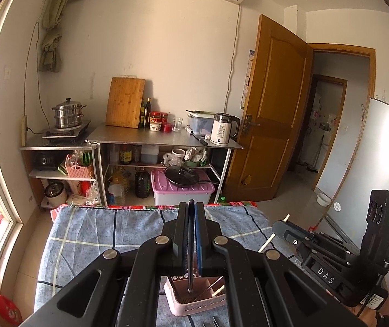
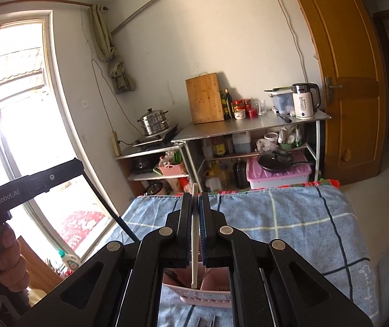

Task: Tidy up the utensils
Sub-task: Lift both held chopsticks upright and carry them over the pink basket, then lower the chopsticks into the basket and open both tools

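Observation:
My left gripper (image 1: 191, 207) is shut on a dark chopstick (image 1: 190, 267) that stands upright between the pads. Its lower tip hangs inside a pink slotted basket (image 1: 194, 303) on the table below. My right gripper (image 2: 195, 196) is shut on a white chopstick (image 2: 194, 245), whose lower end points down over the same pink basket (image 2: 208, 295). The left wrist view shows the right gripper (image 1: 277, 224) off to the right with the white chopstick (image 1: 266, 243) through it. The right wrist view shows the left gripper (image 2: 81, 164) at the left, carrying the dark chopstick (image 2: 107, 204).
A blue checked cloth (image 1: 107, 234) covers the table. Metal utensil ends (image 2: 208, 321) lie just in front of the basket. A hand (image 2: 6, 256) grips the left tool's handle. Beyond the table stand kitchen shelves (image 1: 164, 139), a wooden door (image 1: 271, 125) and a window (image 2: 17, 109).

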Tool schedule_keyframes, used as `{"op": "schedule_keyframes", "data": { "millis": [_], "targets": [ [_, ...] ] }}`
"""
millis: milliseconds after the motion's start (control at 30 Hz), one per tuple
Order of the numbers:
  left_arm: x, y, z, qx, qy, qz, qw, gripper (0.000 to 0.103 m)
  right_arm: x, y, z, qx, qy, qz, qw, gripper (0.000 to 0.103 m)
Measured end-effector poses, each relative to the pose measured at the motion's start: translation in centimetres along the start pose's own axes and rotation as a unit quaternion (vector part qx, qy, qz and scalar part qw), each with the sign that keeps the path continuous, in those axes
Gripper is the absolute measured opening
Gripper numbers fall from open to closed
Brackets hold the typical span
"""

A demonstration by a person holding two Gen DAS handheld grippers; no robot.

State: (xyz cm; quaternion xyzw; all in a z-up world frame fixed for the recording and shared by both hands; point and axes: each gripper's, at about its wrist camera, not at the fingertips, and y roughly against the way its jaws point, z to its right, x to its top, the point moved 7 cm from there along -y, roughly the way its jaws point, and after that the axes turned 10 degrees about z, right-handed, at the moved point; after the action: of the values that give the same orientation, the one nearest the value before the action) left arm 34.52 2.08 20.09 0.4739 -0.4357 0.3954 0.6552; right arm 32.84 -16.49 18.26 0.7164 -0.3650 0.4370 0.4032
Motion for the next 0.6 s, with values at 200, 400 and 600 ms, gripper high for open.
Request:
{"op": "schedule_keyframes", "data": {
  "millis": [200,400,600],
  "targets": [
    [-2.2,-1.8,-0.8,0.003,0.009,-0.019,0.9998,0.004,-1.4,-1.4,0.2,-0.003,-0.004,-0.011,1.0,0.005],
    [-4.7,-3.4,-1.8,0.008,0.018,-0.043,0.9989,0.004,-3.7,-2.6,0.7,-0.007,-0.004,-0.035,0.999,0.005],
    [-7.3,-4.4,-2.4,0.015,0.02,-0.069,0.9973,0.004,-6.0,-3.4,1.3,-0.007,-0.016,-0.063,0.998,0.005]
  ]
}}
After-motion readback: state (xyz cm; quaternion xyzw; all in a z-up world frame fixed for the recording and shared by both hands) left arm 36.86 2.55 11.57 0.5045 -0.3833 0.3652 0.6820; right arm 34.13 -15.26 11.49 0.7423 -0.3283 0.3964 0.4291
